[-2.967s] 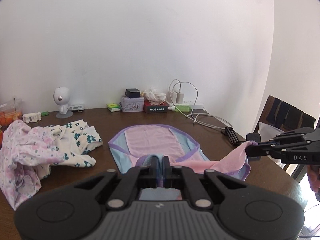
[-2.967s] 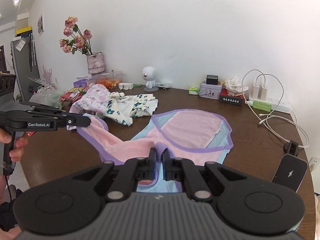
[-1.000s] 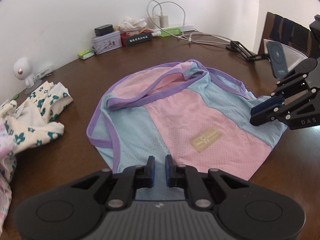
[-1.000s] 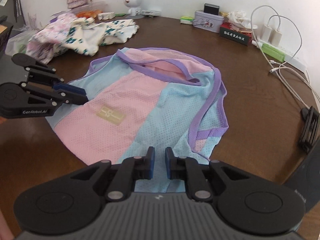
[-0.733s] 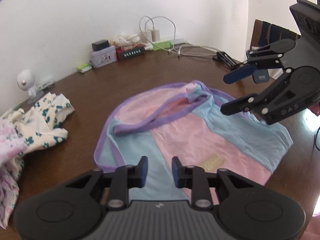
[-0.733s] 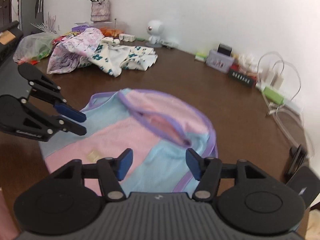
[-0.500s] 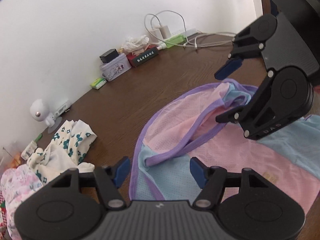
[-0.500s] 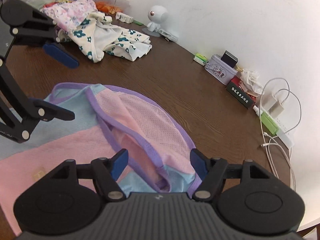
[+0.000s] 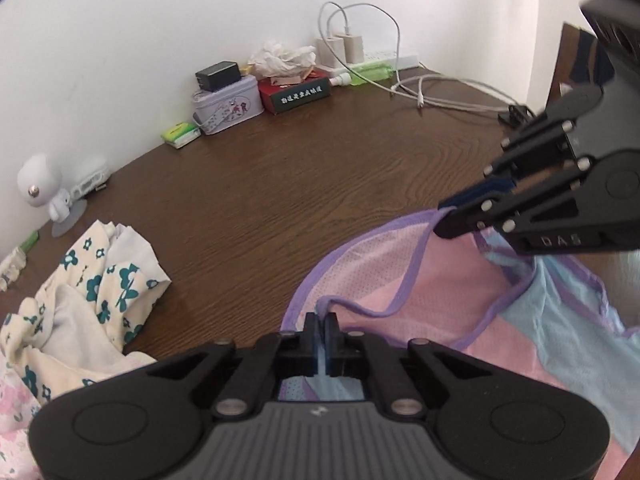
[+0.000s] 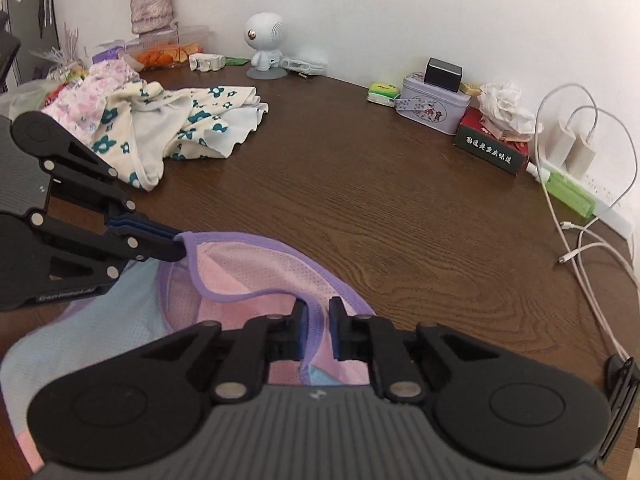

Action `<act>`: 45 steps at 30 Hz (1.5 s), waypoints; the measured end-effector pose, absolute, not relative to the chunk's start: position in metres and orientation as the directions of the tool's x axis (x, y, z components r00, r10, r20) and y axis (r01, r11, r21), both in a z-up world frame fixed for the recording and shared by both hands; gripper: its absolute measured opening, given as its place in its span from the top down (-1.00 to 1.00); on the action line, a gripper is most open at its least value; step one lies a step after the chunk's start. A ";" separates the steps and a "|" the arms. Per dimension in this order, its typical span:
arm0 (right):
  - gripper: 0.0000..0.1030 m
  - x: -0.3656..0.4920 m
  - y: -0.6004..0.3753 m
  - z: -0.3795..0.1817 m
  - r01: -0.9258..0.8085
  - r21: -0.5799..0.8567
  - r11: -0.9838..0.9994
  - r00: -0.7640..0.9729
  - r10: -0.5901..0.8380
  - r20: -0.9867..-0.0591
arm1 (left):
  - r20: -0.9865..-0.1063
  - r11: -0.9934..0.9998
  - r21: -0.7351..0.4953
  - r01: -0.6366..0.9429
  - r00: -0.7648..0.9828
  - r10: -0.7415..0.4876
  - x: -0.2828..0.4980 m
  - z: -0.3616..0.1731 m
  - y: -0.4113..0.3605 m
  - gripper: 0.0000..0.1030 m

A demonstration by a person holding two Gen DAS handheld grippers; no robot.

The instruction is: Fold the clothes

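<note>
A pink, light-blue and purple-trimmed mesh garment (image 9: 448,280) lies on the brown table, also in the right wrist view (image 10: 256,276). My left gripper (image 9: 321,322) is shut on its purple trim at the far left edge; it also shows in the right wrist view (image 10: 176,250). My right gripper (image 10: 317,312) has its jaws a little apart with the purple trim between them; in the left wrist view (image 9: 444,220) its tips sit at the garment's far right edge.
A pile of floral clothes (image 10: 160,120) lies at the left. Along the wall stand a white robot figure (image 10: 264,46), a tin (image 10: 434,108), a red box (image 10: 492,148), and chargers with cables (image 10: 580,208). Bare table (image 10: 380,208) lies beyond the garment.
Both grippers let go of the garment's near edge, opened, moved to its far edge and closed on the purple trim, the left fully and the right nearly.
</note>
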State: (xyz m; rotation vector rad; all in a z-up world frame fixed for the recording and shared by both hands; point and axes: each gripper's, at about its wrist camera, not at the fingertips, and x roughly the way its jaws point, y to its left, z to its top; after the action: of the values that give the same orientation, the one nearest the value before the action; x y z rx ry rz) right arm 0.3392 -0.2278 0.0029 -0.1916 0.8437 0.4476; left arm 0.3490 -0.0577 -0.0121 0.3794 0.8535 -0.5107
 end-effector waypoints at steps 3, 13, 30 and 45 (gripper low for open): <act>0.92 0.330 -0.240 0.011 -0.474 0.082 0.877 0.552 0.368 -0.748 | -0.769 0.817 0.042 0.576 0.540 -0.341 0.342 0.005 -0.047 0.97; 0.10 0.342 -0.243 0.018 -0.425 0.025 0.905 0.593 0.298 -0.748 | -0.794 0.895 0.113 0.432 0.581 -0.180 0.370 -0.013 -0.048 0.24; 0.79 0.260 -0.237 -0.019 -0.436 -0.030 0.899 0.572 0.252 -0.781 | -0.773 0.813 0.061 0.579 0.543 -0.329 0.270 -0.026 -0.025 0.85; -0.48 0.101 -0.256 0.017 -0.573 -0.157 0.804 0.674 0.354 -0.648 | -0.672 0.738 0.159 0.655 0.620 -0.405 0.151 -0.004 0.028 -0.30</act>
State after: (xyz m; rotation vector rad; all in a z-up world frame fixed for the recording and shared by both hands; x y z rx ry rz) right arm 0.1005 -0.2564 0.0170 -0.3656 0.6421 0.5349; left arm 0.1509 0.0282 -0.0040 0.4149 0.6556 -0.6301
